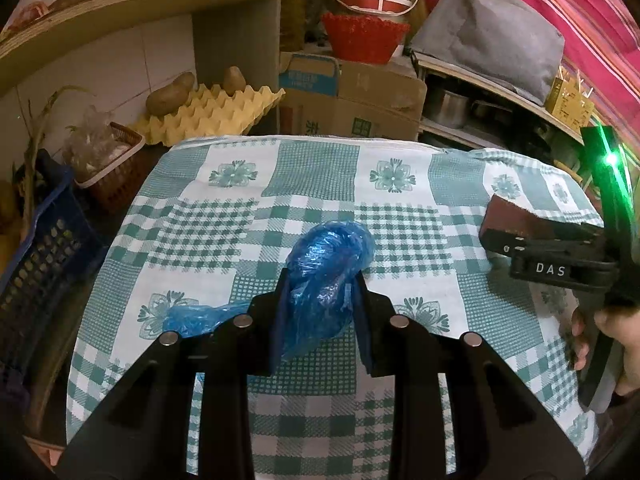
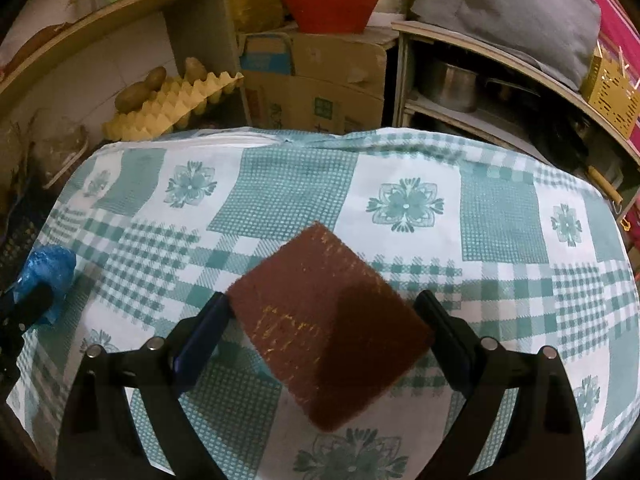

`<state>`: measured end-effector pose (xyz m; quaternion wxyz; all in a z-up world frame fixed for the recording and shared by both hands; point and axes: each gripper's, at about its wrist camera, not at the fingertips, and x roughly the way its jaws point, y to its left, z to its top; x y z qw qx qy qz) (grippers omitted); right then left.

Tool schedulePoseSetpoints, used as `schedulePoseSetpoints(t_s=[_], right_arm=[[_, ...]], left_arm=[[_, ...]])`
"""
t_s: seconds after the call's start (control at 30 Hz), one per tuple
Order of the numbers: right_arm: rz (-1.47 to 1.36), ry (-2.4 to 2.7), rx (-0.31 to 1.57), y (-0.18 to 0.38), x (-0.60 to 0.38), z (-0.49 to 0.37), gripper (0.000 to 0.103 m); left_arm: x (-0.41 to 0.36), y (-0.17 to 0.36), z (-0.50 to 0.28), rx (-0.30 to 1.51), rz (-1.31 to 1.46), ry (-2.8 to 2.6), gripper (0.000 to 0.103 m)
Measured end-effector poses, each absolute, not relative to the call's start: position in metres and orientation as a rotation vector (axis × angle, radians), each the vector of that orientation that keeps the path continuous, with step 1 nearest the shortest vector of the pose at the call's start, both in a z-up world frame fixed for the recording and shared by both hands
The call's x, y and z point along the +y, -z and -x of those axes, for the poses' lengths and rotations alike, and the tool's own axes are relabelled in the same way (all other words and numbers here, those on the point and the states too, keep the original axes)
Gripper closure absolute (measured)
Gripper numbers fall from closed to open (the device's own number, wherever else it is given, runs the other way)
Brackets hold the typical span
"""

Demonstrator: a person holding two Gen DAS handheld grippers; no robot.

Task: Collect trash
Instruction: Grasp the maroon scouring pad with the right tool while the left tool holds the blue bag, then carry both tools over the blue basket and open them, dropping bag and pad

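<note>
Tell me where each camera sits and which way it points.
Left wrist: on the left gripper, facing the shelves across the checked tablecloth; its fingers pinch a blue plastic bag; the person's hand shows.
Right wrist: on the right gripper, same heading; its fingers flank a brown scouring pad.
Shared: tablecloth, bag, pad, red basket.

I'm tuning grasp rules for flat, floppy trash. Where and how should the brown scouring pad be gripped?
Grip the brown scouring pad across two opposite corners, coming from the near table edge, as the right gripper does now. The pad sits diamond-wise between the fingers, so its side corners meet the pads. It is thin and probably flexes, so squeeze gently.
</note>
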<state>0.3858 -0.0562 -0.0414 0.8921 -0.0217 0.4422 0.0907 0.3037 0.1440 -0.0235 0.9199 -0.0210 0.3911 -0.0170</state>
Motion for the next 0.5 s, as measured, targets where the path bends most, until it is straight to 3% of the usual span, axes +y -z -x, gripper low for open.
schedulePoseSetpoints(t_s=[0.17,0.5], right_arm=[[0.039,-0.222,0.900,0.039,-0.064,-0.377,0.018],[0.000,-0.153,0.772,-0.001,-0.162,-0.293,0.018]], left_arm=[[0.141,0.024,-0.302,0.808,0.041,0.028,0.075],[0.093,0.006,-0.278,0.781,0.016,0.067,0.075]])
